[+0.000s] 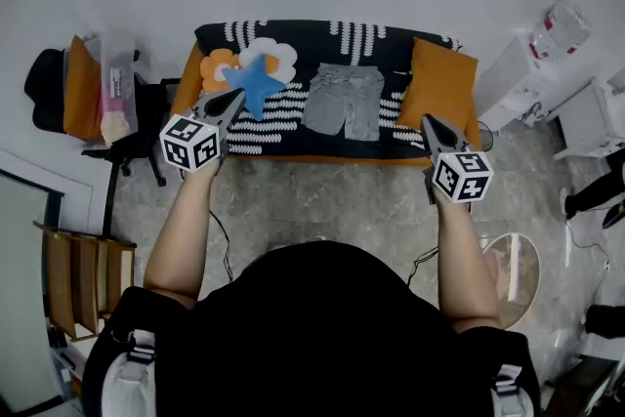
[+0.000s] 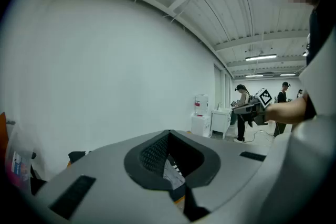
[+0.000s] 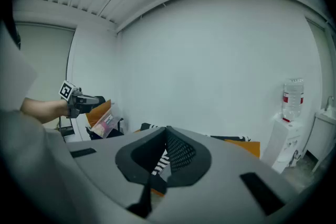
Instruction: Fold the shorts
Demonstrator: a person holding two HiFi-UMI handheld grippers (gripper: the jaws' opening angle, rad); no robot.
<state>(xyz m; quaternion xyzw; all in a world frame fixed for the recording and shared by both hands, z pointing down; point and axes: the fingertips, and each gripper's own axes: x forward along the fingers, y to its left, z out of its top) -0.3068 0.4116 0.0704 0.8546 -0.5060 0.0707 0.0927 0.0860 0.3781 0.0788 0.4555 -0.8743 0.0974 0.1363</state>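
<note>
Grey shorts (image 1: 342,101) lie spread flat on the middle of a sofa (image 1: 293,156) covered in black cloth with white marks. My left gripper (image 1: 236,97) hovers in front of the sofa's left part, left of the shorts, jaws shut and empty. To the right of the shorts, my right gripper (image 1: 428,120) hangs by the sofa's front edge, also shut with nothing in it. Neither touches the shorts. In the left gripper view the closed jaws (image 2: 169,135) fill the bottom; the right gripper view shows its closed jaws (image 3: 166,129) the same way.
A blue star cushion (image 1: 255,83) and a white-orange flower cushion (image 1: 270,54) lie on the sofa's left part, an orange cushion (image 1: 439,83) on its right. A chair with bags (image 1: 98,98) stands left, a water dispenser (image 1: 532,68) right. People (image 2: 242,107) stand far off.
</note>
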